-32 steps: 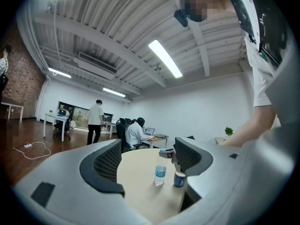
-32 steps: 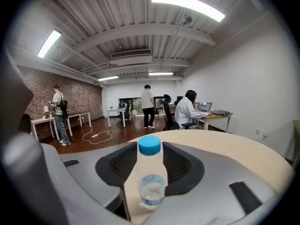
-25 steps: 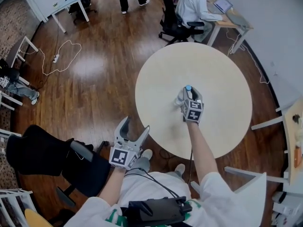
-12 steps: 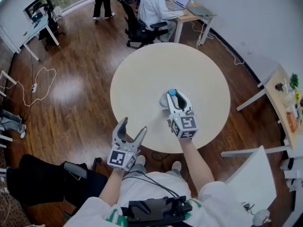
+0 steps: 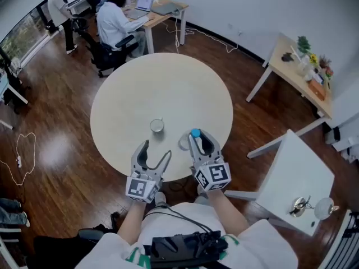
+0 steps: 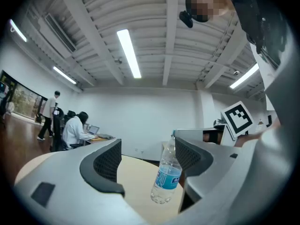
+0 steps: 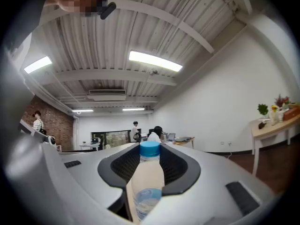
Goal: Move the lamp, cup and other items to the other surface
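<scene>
The right gripper [image 5: 198, 138] is clamped on a clear water bottle [image 5: 195, 133] with a blue cap. In the right gripper view, its narrow jaws press both sides of the water bottle [image 7: 146, 186] just below the cap, so the right gripper [image 7: 150, 159] has a firm hold. In the head view the bottle is over the round beige table [image 5: 162, 88], near the rim at about 5 o'clock from the table's centre.

The left gripper [image 5: 156, 150] hangs at the table's 6 o'clock edge, just beside the right one. In the left gripper view, the left gripper [image 6: 147, 150] has its jaws wide apart, with nothing pressed between the pads. The water bottle [image 6: 166, 177] shows beyond them, tilted, with its base over the tabletop. The right gripper's marker cube [image 6: 239, 118] sits at 3 o'clock in that view.

A small metal cup [image 5: 157, 125] stands on the round table at about 6 o'clock from its centre. It is close to the left gripper's fingertips but apart from them.

A white square table [image 5: 291, 161] stands at 4 o'clock in the head view, well apart from the round one. The lamp [image 5: 324, 208] rests on its far corner.

A wooden desk [image 5: 291, 66] with small plants [image 5: 303, 42] stands at 2 o'clock. A seated person [image 5: 112, 24] works at another desk at 11 o'clock.
</scene>
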Action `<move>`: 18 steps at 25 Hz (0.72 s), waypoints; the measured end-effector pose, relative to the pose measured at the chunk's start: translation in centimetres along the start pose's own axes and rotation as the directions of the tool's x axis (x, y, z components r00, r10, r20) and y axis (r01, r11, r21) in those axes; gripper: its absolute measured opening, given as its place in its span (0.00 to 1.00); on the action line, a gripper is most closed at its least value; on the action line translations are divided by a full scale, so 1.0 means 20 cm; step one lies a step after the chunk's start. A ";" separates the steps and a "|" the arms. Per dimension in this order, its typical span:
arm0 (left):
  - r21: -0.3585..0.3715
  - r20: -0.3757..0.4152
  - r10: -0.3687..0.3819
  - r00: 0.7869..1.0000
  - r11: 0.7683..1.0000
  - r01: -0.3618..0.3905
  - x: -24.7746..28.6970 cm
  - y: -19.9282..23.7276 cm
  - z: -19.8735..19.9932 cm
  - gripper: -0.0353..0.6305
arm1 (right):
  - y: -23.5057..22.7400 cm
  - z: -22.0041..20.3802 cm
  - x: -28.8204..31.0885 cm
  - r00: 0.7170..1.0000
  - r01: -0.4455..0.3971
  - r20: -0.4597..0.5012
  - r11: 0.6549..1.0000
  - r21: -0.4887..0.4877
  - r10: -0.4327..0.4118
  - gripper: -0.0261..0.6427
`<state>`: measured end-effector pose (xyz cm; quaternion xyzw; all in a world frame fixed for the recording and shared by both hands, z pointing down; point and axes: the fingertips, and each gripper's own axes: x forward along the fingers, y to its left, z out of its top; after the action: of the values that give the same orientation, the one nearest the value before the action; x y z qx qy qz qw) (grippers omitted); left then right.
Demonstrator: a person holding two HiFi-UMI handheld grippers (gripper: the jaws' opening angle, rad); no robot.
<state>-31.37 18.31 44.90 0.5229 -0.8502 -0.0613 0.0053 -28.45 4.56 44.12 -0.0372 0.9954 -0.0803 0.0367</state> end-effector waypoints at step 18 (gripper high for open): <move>-0.043 -0.078 -0.766 0.638 0.641 0.766 0.66 -1.55 -0.37 0.59 | -1.00 -0.06 -1.75 0.565 0.824 0.003 0.564 0.057 -0.825 0.27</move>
<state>-9.36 -7.97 48.04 0.8358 -0.5475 -0.0370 0.0184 7.70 -12.11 50.82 -0.4971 0.8604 -0.1119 0.0103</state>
